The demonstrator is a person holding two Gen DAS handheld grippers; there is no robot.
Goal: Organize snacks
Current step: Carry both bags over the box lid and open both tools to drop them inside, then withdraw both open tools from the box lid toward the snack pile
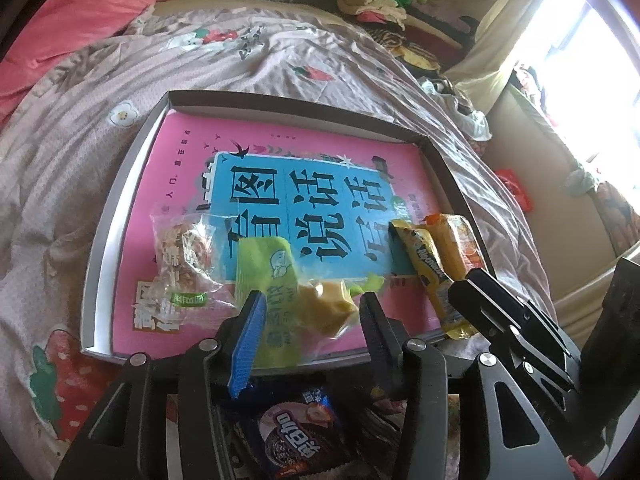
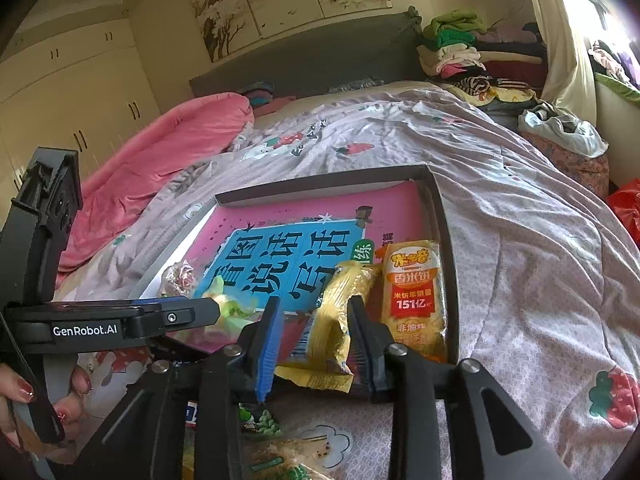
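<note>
My left claw parted around a green-and-clear snack packet, pads apparently off it, my right claw apart beside a crumpled yellow wrapper — contact unclear, both snacks in the shallow grey-rimmed cardboard tray, dark cookie pack half hidden below.

Box far half lies open over the pink book; snack packets crowd its near edge; bed around is bare.
</note>
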